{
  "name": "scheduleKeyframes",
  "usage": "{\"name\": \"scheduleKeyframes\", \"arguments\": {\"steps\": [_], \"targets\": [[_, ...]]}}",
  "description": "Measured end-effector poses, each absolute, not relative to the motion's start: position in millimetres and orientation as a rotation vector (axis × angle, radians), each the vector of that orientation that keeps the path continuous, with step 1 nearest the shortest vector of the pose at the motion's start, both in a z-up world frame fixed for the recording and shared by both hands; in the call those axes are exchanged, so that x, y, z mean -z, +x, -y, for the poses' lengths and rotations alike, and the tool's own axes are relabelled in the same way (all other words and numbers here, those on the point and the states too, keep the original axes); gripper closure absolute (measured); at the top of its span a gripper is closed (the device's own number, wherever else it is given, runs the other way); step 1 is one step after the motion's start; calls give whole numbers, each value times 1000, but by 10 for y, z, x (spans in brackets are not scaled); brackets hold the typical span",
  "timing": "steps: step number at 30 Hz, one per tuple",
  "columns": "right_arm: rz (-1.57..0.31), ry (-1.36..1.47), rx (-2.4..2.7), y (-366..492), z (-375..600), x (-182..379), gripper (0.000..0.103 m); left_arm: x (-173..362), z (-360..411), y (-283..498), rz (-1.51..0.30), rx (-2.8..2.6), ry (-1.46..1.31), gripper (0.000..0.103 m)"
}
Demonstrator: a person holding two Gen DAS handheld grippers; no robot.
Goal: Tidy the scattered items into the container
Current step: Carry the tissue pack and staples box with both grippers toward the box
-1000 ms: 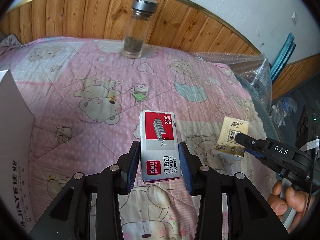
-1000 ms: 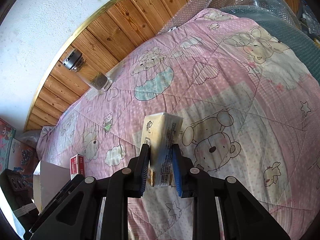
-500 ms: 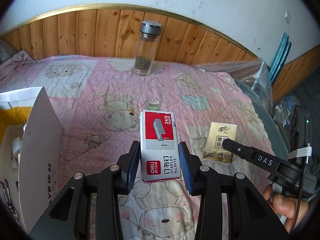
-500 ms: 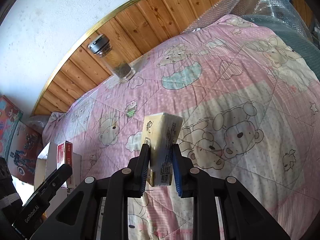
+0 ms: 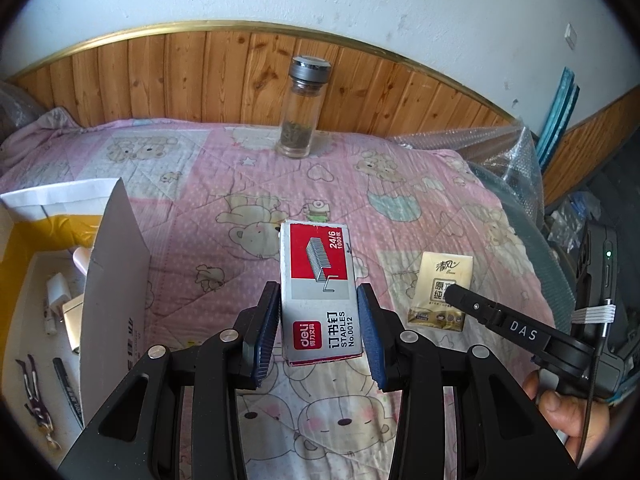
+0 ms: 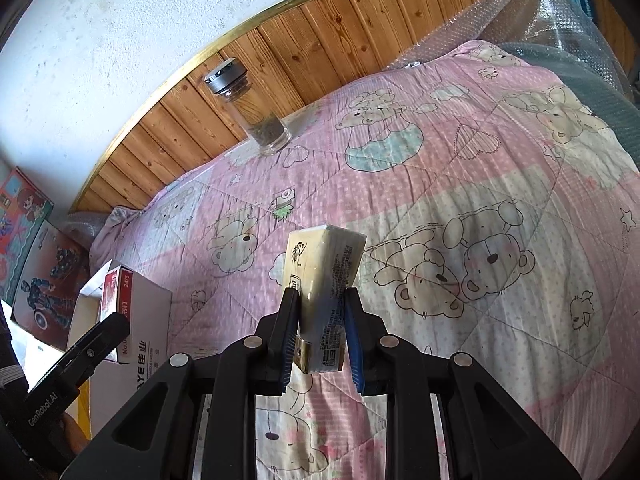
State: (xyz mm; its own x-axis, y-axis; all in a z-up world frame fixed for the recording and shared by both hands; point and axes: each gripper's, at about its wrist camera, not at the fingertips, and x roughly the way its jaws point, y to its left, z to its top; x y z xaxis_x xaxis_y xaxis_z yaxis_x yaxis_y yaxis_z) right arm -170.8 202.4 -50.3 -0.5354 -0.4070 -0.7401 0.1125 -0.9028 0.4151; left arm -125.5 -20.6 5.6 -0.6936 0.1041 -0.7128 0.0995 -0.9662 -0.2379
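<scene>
At far left in the left wrist view, the open white cardboard box point(image 5: 112, 280) sits with one flap raised; its interior holds a white charger point(image 5: 56, 292) and small dark hair clips point(image 5: 36, 396). To its right, the left gripper point(image 5: 318, 320) is clenched on the staple box point(image 5: 318, 280), the blue finger pads point(image 5: 267, 334) pressing both long sides, red label facing up. The staple box is lifted above the pink bear-print quilt point(image 5: 200, 208), just right of the cardboard box flap. Behind it, a glass bottle point(image 5: 302, 112) with a grey cap stands upright near the wooden wall panelling point(image 5: 160, 80). Further right, the right gripper point(image 6: 322, 320) grasps the tissue pack point(image 6: 324, 276), its fingers point(image 6: 289, 332) pressing the pack's two broad faces so that it stands on edge, clear of the quilt. In the left wrist view the same pack point(image 5: 442, 288) appears well right of the staple box. A person's hand point(image 5: 568, 412) holds the right gripper's handle at lower right. Bubble wrap point(image 5: 500, 148) lies at the bed's far right edge.
</scene>
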Motion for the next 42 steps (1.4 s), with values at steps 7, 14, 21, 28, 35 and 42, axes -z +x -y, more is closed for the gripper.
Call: {"name": "scheduleKeyframes", "arguments": {"steps": [7,14,21,28,35,42], "targets": [[431,1298,2477,-1528,-1973,477,79,-121,222,-1130,410,-2865,-1208,63],[412,1287,2464,-1301,-1894,454,79,-175,239,-995,407,-2861,-1194,63],[333,1258,2456,-1048,-1713,379,79,-245,306,-878,416,-2864,-1169,63],[316,1231,2440,-830,-1578,283,79,-263,361,-781,428,-2857,-1161,63],[353,1225,2416,-661,-1486,228,79,-244,410,-703,451,-2846,-1160,63],[333,1188,2404,-520,-1323,70,79,-275,473,-612,465,-2838,-1143,63]]}}
